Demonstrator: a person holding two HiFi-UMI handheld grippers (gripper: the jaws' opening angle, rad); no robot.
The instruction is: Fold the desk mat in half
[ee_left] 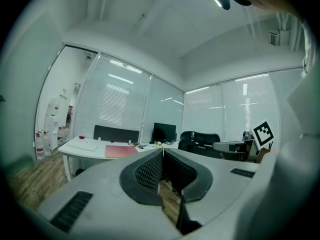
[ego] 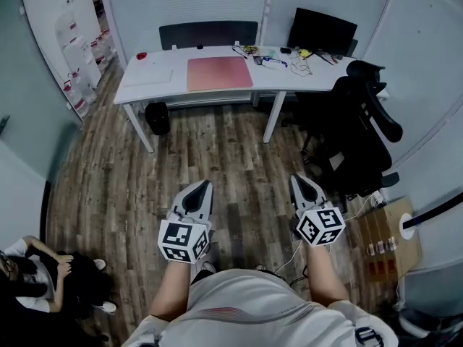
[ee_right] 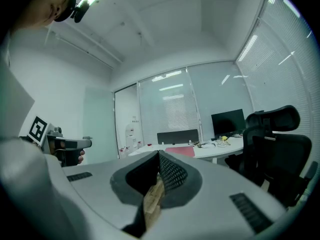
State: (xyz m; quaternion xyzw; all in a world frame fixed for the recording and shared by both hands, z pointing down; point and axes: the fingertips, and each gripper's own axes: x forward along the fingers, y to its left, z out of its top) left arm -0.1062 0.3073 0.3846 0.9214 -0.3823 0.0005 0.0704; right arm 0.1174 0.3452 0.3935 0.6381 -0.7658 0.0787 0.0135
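Pink desk mat (ego: 220, 73) lies flat and unfolded around the middle of the white bench (ego: 137, 89), at the far side of the room. On the bench left of the mat: a flat white item (ego: 148, 74) and a small red object (ego: 141, 55). Right of the mat: a tangle of cables (ego: 278, 58), then a black monitor (ego: 322, 29) at the back right corner. Black bin (ego: 157, 118) sits under the bench's left end, and a black office chair (ego: 362, 121) stands to the bench's right. Both grippers are well apart from the mat, side by side over the wood floor (ego: 217, 157). On the left gripper (ego: 205, 185), fingers (ee_left: 150, 171) are closed with tips meeting, nothing between. The right gripper (ego: 296, 179) is the same: fingers (ee_right: 172, 173) pressed together, empty. In the head view a person (ego: 43, 273) sits on the floor at lower left and a cardboard box (ego: 387, 241) is at lower right.
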